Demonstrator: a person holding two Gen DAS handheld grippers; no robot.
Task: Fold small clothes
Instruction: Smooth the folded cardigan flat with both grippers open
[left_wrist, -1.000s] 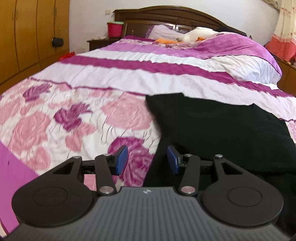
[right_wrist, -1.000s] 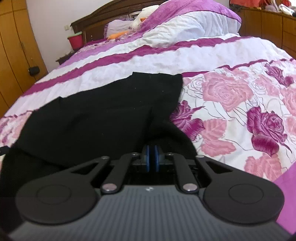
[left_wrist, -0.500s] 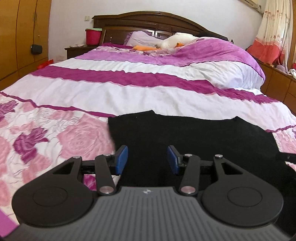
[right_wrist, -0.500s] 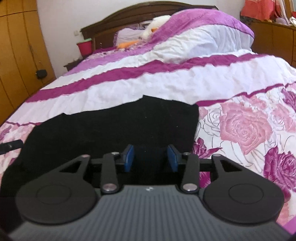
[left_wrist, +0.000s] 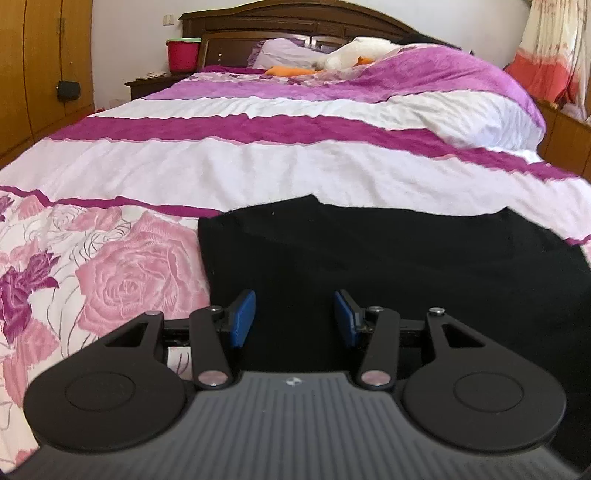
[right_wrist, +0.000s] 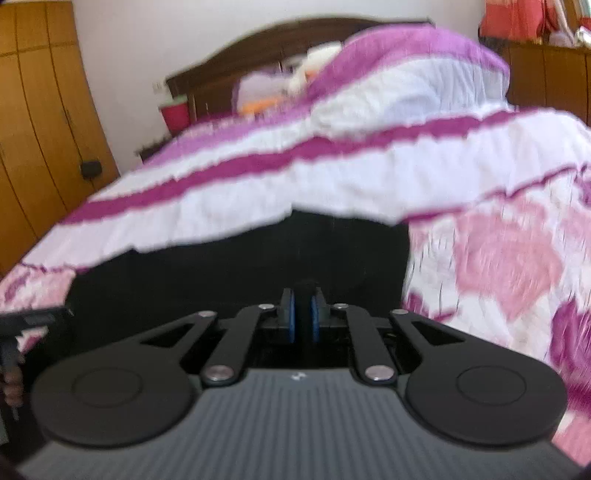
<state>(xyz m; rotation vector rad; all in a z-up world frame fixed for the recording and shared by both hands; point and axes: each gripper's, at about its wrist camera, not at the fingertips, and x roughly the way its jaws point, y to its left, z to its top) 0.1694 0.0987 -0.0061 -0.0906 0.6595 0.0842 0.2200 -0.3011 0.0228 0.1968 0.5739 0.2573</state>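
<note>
A black garment (left_wrist: 388, 258) lies flat on the flowered bedspread (left_wrist: 122, 280), with its left edge and two far corners in the left wrist view. My left gripper (left_wrist: 294, 317) hovers open over the garment's near left part, with only cloth below its blue pads (left_wrist: 242, 319). In the blurred right wrist view the same black garment (right_wrist: 240, 269) fills the middle. My right gripper (right_wrist: 303, 319) is shut at the garment's near edge, and a small bunch of black cloth sits pinched between its pads (right_wrist: 290, 317).
The bed runs back to a dark wooden headboard (left_wrist: 295, 22), with pillows and a heaped purple quilt (left_wrist: 424, 77). A red bucket (left_wrist: 183, 53) stands on the nightstand and wooden wardrobes (left_wrist: 40, 74) line the left side. Part of the other gripper (right_wrist: 33, 317) and a hand show at the left edge.
My left gripper slid right and now sits over the garment, still open. My right gripper opened, moved a little, then shut on the garment's near edge.
</note>
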